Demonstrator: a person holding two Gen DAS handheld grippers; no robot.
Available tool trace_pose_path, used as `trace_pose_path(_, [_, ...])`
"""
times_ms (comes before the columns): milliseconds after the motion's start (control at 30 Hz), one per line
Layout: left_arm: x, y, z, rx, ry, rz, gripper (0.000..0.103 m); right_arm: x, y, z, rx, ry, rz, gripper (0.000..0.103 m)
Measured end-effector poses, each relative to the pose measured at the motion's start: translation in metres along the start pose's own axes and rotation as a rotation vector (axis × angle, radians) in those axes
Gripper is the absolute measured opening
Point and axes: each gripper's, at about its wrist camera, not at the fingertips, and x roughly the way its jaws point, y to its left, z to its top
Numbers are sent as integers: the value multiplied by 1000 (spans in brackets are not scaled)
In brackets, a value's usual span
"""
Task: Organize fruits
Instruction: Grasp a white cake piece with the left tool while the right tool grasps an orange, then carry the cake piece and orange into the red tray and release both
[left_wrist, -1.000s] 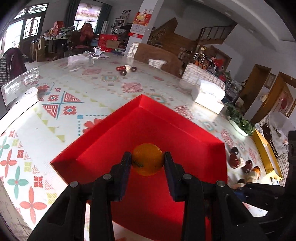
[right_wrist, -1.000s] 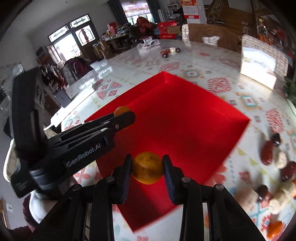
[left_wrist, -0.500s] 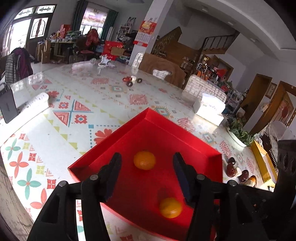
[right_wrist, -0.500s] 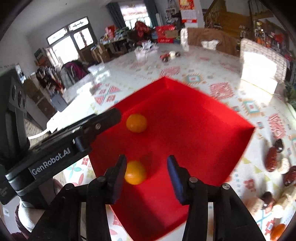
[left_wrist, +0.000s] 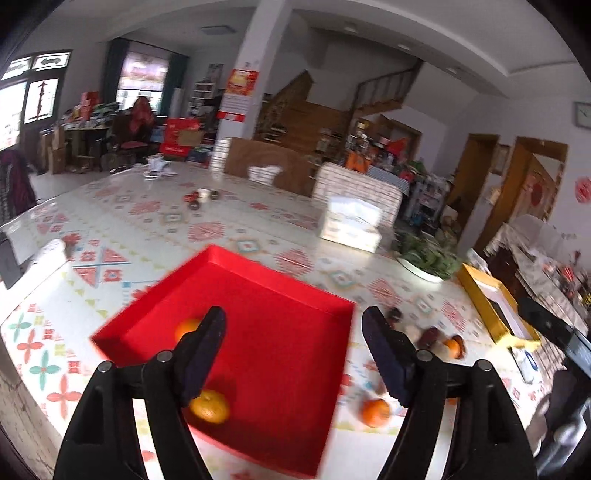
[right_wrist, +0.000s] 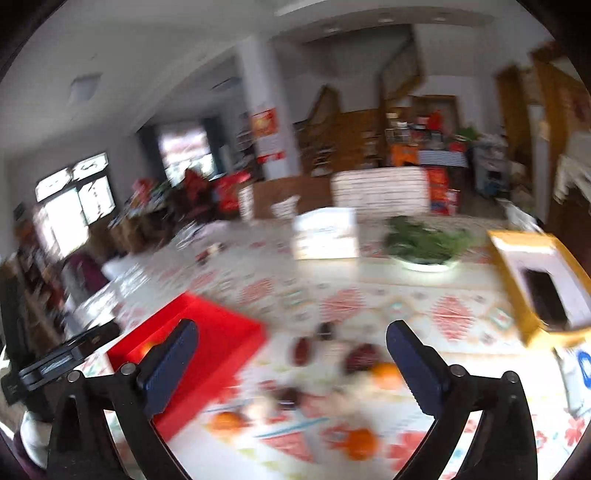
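A red tray (left_wrist: 258, 295) lies on the patterned table with two oranges in it: one near its left wall (left_wrist: 186, 328) and one near its front (left_wrist: 210, 406). My left gripper (left_wrist: 293, 350) is open and empty above the tray's right part. Another orange (left_wrist: 375, 411) lies on the table right of the tray. My right gripper (right_wrist: 290, 362) is open and empty above loose fruit: oranges (right_wrist: 386, 371) (right_wrist: 360, 445) (right_wrist: 227, 421) and dark red dates (right_wrist: 301, 350). The tray (right_wrist: 221, 332) shows at the left in the blurred right wrist view.
A white tissue box (left_wrist: 351, 223), a green plant in a dish (left_wrist: 424, 258) and a yellow box (left_wrist: 491, 306) stand at the back right. Small dark fruits (left_wrist: 199, 197) lie far back. A white strip (left_wrist: 33, 262) lies at the left edge.
Both grippers let go of their oranges into the tray, opened wide and drew back. They have swung right, the right one over the loose fruit on the table.
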Motion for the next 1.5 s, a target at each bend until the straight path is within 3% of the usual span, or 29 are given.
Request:
trace_pose_path(133, [10,-30,-10,57,48,-49,76,22,-59,-18,148,235,-26,101])
trace_pose_path(367, [35,-67,-27,126,137,-119,76,48,-48,-59,26,389,-39,84])
trace_pose_path(467, [45,-80,-31,151,167,-145,76,56,-43,-68,-26,422,-50,82])
trace_pose_path(600, [58,-98,-37,187,215,-188,76,67,-47,-82,-31,469,-45,69])
trace_pose_path(733, [73,-119,-41,237,247,-214,76,67,-49,-81,-28,465,-15,41])
trace_pose_path(1067, [124,-174,-65,418,357,-262,76,50,-70,-81,14,449,-22,38])
trace_pose_path(1200, [141,-183,-73,454,386,-243,75,46,-81,-81,39,450,-16,38])
trace_pose_path(1233, [143,-185,-74,464,381,-240,69,45,-83,-81,44,450,-15,38])
trace_pose_path(1300, [143,-186,-75,476,382,-235,37,43,-85,-82,47,449,-12,38])
trace_pose_path(1333, [144,-186,-76,476,390,-239,32,43,-86,-82,50,448,-9,38])
trace_pose_path(1500, [138,-183,-74,461,374,-229,32,39,-86,-82,56,440,-5,38])
